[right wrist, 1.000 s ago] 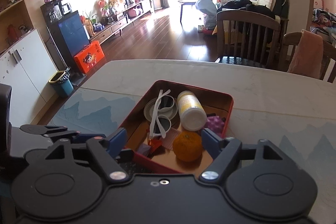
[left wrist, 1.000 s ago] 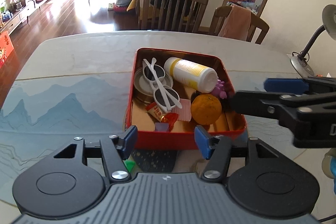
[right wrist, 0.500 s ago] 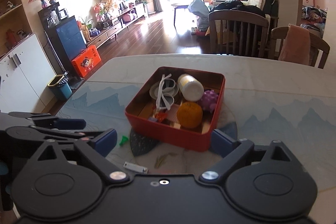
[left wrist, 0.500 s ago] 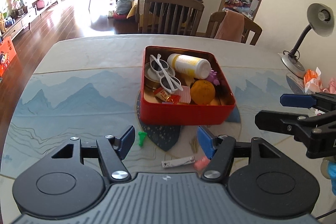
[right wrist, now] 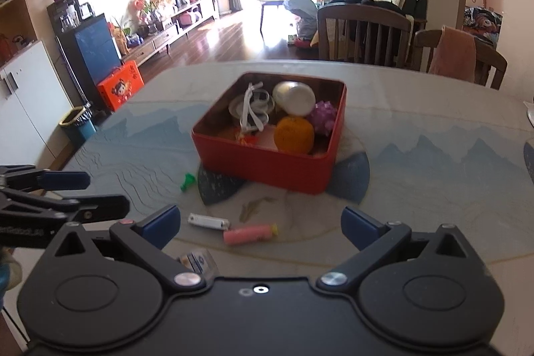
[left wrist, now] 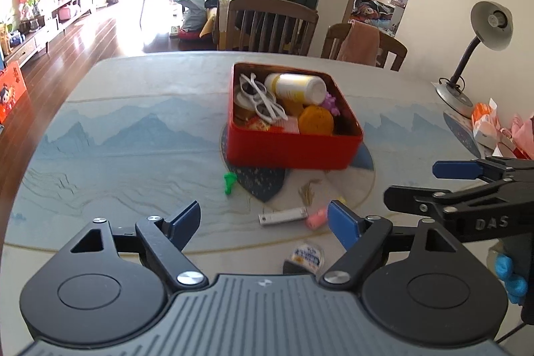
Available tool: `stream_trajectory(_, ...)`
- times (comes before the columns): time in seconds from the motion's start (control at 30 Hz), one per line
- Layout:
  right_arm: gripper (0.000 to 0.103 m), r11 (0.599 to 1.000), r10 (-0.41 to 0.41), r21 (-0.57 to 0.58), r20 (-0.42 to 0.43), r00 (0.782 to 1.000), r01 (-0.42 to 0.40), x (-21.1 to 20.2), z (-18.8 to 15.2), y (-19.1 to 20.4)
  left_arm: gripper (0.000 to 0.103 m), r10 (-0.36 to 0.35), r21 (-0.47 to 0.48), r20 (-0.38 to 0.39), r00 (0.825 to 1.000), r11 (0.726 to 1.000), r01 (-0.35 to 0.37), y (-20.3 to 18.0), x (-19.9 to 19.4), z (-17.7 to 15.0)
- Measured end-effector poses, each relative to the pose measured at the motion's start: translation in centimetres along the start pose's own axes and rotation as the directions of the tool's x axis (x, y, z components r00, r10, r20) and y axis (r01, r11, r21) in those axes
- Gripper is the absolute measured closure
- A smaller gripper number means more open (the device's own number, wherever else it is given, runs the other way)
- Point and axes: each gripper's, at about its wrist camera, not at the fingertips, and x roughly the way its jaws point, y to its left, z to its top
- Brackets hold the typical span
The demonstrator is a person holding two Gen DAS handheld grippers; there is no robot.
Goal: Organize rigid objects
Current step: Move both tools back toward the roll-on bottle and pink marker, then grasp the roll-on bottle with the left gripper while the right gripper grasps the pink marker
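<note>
The table [left wrist: 133,129] carries a red tin [left wrist: 293,152] at its middle, sitting on a dark mat, its long side running near to far in the left view. It is already crowded: a white bottle [left wrist: 295,85] lying on its side along the far wall with its long axis left to right, white sunglasses [left wrist: 263,99], an orange [left wrist: 315,119] and a purple toy [right wrist: 322,116].

The loose pieces lie on the table near the tin's front. A nail clipper [right wrist: 208,221] lies flat, long axis left to right, just beside a pink tube [right wrist: 248,233] whose yellow tip points right in the right view. A green peg [right wrist: 187,182] rests to the left by the mat's edge, and a small round badge [left wrist: 307,255] sits nearest, partly hidden by the left gripper's body.

The left gripper [left wrist: 263,219] and the right gripper [right wrist: 260,222] both hover above the table with fingers spread wide, holding nothing.

Likely troubles: the clipper is thin and flat, so the fingers may skid over it or push it into the tube instead of closing on it. The tube may roll away when nudged. The two grippers hang near each other over the same cluster and could collide. Dropping more into the crowded tin could dislodge the sunglasses or leave a piece perched on the orange.
</note>
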Motion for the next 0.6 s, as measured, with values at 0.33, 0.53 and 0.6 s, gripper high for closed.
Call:
stream_trajectory(0.33,0.000,1.000,-0.008,0.000,-0.064,0.998,0.008,2.5,-2.4,0.0,0.019,-0.008,0.003,-0.054,0.999,1.000,0.008,-0.9,1.4,-3.2)
stream_trajectory(0.53,0.000,1.000,0.006,-0.012,-0.093,0.996,-0.007,4.3,-3.0,0.1,0.019,-0.015,0.051,-0.088,0.996,0.999,0.019,-1.9,3.3,-4.8)
stream_trajectory(0.6,0.000,1.000,0.012,-0.016,-0.102,0.995,-0.013,4.8,-3.2,0.1,0.019,-0.008,0.074,-0.096,0.995,0.997,0.015,-2.4,3.9,-5.2)
